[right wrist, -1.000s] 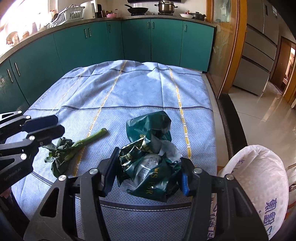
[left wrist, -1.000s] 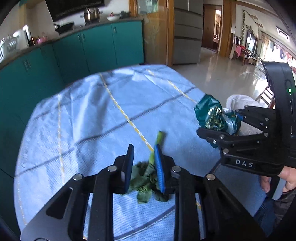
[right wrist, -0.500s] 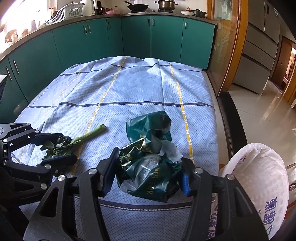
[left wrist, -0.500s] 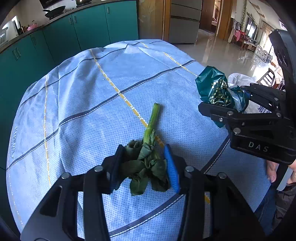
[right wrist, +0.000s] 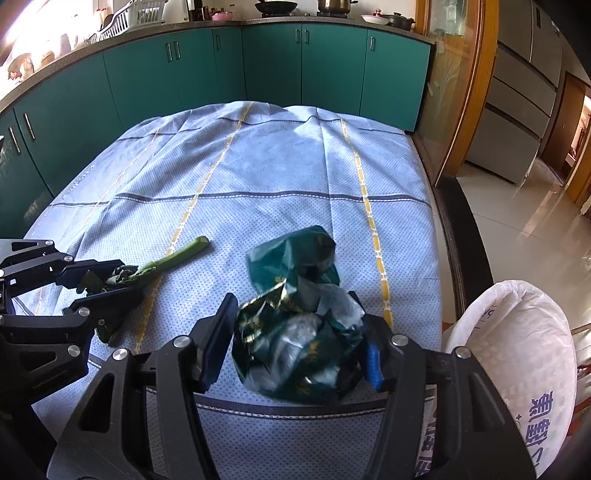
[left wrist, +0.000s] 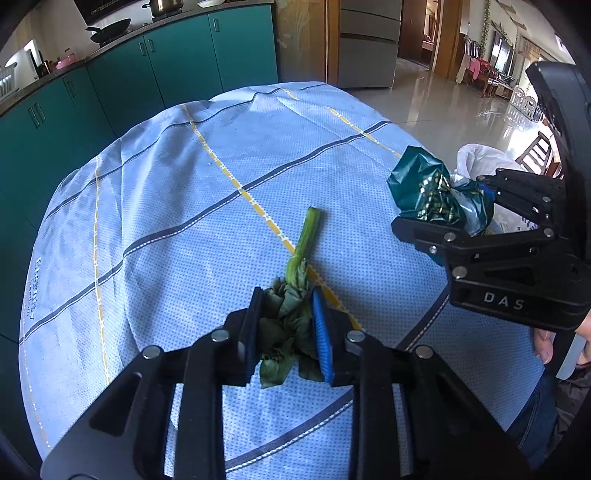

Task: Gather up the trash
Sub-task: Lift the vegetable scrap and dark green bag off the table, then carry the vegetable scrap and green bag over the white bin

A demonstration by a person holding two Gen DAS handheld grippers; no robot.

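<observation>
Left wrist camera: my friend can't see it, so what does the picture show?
The left tool is closing on a wilted green vegetable lying on a blue tablecloth. At right, the right tool holds a crumpled green bag. Teal cabinets stand behind.

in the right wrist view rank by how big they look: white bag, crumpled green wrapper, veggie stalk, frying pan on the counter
1. white bag, though it is cut off and near
2. crumpled green wrapper, also near
3. veggie stalk
4. frying pan, far off

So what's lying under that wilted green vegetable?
Under the vegetable, held in the closing left claw, is the blue checked tablecloth. The table beneath stays covered.
</observation>
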